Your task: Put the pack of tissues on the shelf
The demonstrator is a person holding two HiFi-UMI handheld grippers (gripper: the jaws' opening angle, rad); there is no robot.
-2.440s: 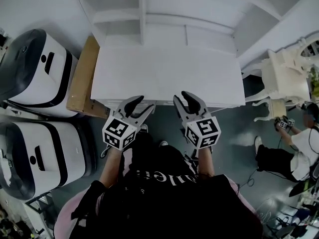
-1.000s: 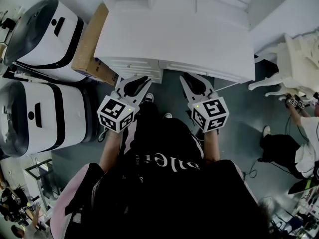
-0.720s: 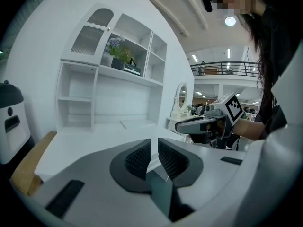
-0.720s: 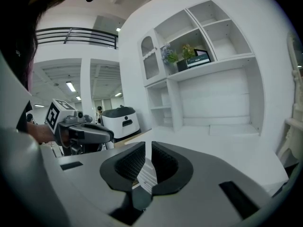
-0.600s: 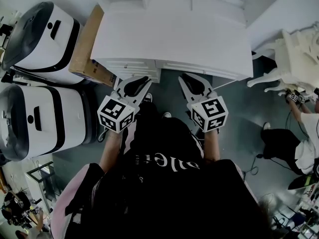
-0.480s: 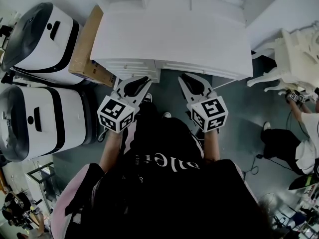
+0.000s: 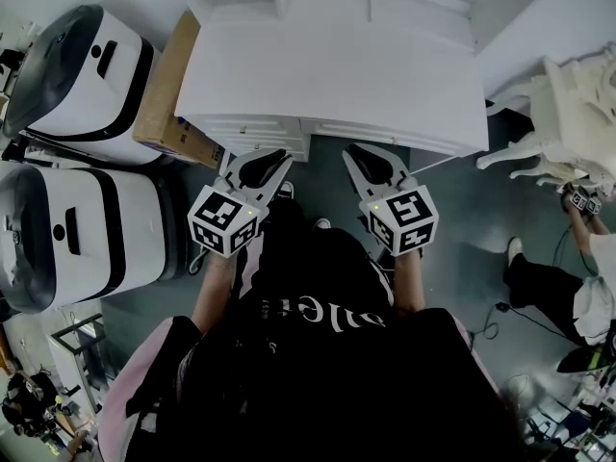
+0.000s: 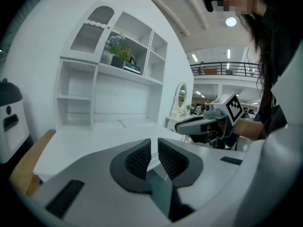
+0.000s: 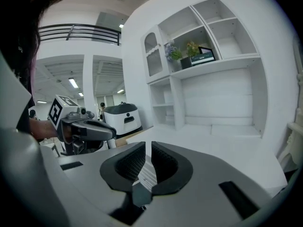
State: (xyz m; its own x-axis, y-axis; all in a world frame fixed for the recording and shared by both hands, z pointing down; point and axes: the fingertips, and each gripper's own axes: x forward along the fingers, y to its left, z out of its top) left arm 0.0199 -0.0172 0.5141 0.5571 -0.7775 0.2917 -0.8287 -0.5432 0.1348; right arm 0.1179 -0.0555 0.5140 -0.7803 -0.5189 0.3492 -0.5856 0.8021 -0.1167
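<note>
Risk lies at 12 o'clock: left gripper (image 7: 258, 158) and right gripper (image 7: 370, 154), both closed and empty, could knock the desk (image 7: 337, 75) seeking unseen tissues.

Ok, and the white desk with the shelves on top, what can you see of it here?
The white desk looks like painted wood: a flat top with nothing on it in view, shallow drawers along the front edge, and a shelf unit standing at its back. That unit has open compartments, an arched door with a ribbed panel at upper left, and potted flowers beside a dark flat item on an upper shelf. A cardboard box lies along the side at the head view's left.
</note>
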